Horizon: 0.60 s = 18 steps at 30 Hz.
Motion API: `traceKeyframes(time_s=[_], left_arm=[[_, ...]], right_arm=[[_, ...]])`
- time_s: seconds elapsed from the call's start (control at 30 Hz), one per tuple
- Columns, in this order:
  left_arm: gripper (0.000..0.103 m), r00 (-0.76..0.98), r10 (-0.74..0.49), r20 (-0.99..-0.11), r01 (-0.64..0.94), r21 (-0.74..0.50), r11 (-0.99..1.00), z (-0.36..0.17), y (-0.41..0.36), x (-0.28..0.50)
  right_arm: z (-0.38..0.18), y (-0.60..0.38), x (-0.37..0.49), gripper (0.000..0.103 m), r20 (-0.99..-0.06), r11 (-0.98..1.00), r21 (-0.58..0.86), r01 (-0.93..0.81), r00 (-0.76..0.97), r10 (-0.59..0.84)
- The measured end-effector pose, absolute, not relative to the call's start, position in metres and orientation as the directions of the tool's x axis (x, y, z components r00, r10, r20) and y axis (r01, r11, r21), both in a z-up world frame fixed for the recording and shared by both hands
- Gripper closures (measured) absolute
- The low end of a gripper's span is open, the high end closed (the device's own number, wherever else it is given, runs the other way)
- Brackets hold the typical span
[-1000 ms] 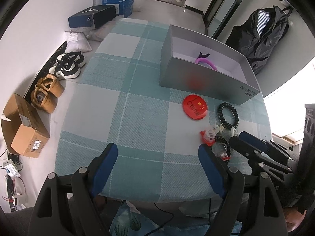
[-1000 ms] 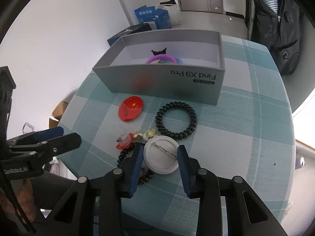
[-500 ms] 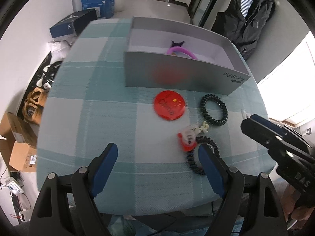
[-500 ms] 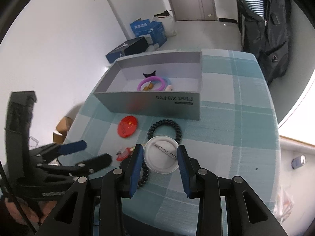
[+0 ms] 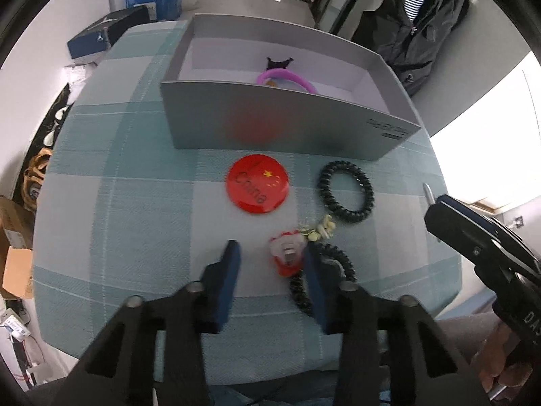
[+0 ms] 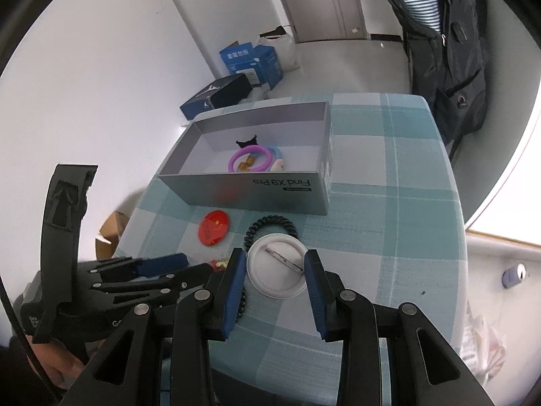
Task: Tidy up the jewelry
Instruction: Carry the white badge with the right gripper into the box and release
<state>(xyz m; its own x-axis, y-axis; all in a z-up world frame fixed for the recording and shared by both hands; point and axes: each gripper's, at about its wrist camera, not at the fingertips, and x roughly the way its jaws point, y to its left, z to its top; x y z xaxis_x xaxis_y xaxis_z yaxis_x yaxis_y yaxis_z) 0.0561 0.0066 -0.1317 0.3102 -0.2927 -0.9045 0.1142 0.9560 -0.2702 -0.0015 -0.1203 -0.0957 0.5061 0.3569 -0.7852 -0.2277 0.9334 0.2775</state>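
A grey box (image 5: 290, 135) (image 6: 243, 193) stands on the checked table and holds a purple ring (image 6: 251, 159) and small trinkets. In front of it lie a red China badge (image 5: 257, 184) (image 6: 213, 227), a black coil hair tie (image 5: 346, 192) (image 6: 270, 225), and a red and white charm (image 5: 287, 253) joined to a second black coil (image 5: 338, 264). My left gripper (image 5: 270, 257) is partly open, low over the table, with the charm just inside its right finger. My right gripper (image 6: 274, 265) is shut on a white pin badge (image 6: 277, 274), held above the table.
A black jacket (image 5: 419, 23) hangs behind the table on the right. Blue and dark boxes (image 5: 111, 30) sit on the floor at the back left, shoes and cardboard boxes (image 5: 13, 237) at the left. The table's front edge is right below both grippers.
My left gripper has moved forward and down toward the charm, and its fingers have narrowed. My right gripper has lifted the white badge higher and pulled back.
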Motion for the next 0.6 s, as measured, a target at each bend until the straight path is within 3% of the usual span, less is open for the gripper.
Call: traceKeyframes(time_s=[0.03, 0.6], left_arm=[[0.088, 0.31, -0.303, -0.901, 0.12, -0.279, 0.953, -0.131, 0.007, 0.055], [0.088, 0.431, -0.399, -0.809, 0.132, -0.381, 0.915, -0.072, 0.037, 0.043]], right_arm=[[-0.095, -0.12, -0.001, 0.069, -0.783, 0.932, 0.279, -0.23, 0.507, 0.36], [-0.071, -0.106, 0.004, 0.069, -0.731, 0.915, 0.302, -0.269, 0.551, 0.403]])
